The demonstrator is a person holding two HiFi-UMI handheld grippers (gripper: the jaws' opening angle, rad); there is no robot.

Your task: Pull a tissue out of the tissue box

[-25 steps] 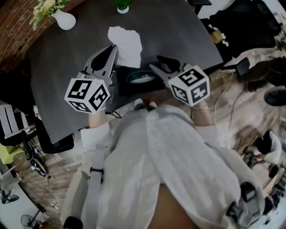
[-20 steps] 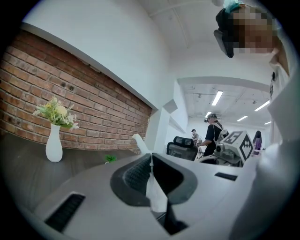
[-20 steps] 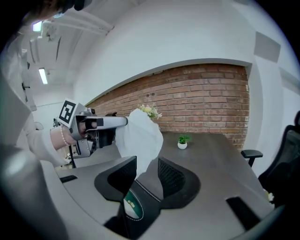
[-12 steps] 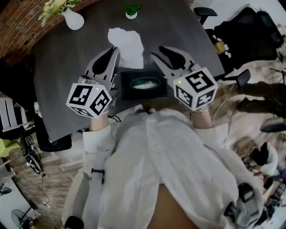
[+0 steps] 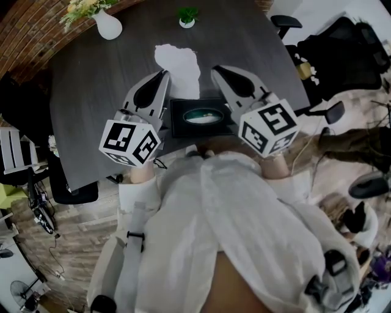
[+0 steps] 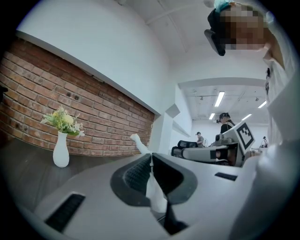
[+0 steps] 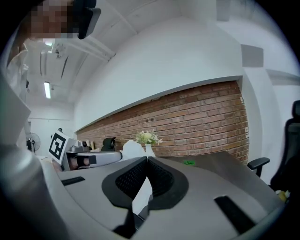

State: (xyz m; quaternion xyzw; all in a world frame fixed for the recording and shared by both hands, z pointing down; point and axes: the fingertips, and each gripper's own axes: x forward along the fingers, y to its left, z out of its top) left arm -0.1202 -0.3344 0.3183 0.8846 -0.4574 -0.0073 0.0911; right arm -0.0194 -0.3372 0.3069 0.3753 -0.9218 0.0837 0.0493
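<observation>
A black tissue box (image 5: 201, 116) with an oval opening lies on the dark table (image 5: 91, 98), just in front of me. My left gripper (image 5: 165, 73) is shut on a white tissue (image 5: 179, 61), held level above the table beyond the box. The tissue (image 6: 138, 143) pokes out past the left gripper's (image 6: 151, 157) closed pads. My right gripper (image 5: 215, 69) hovers beside it above the box, shut, and no tissue hangs from its tips. The right gripper (image 7: 146, 159) faces the tissue (image 7: 132, 150) at its left; the white patch under its pads cannot be made out.
A white vase of flowers (image 5: 109, 25) and a small green plant (image 5: 187, 17) stand at the table's far edge by a brick wall. Black office chairs (image 5: 342, 43) are at the right. People (image 6: 225, 123) stand far off in the room.
My right gripper has risen from beside the box opening and its jaws have gone from wide open to shut. The left gripper keeps its hold on the tissue, barely moving.
</observation>
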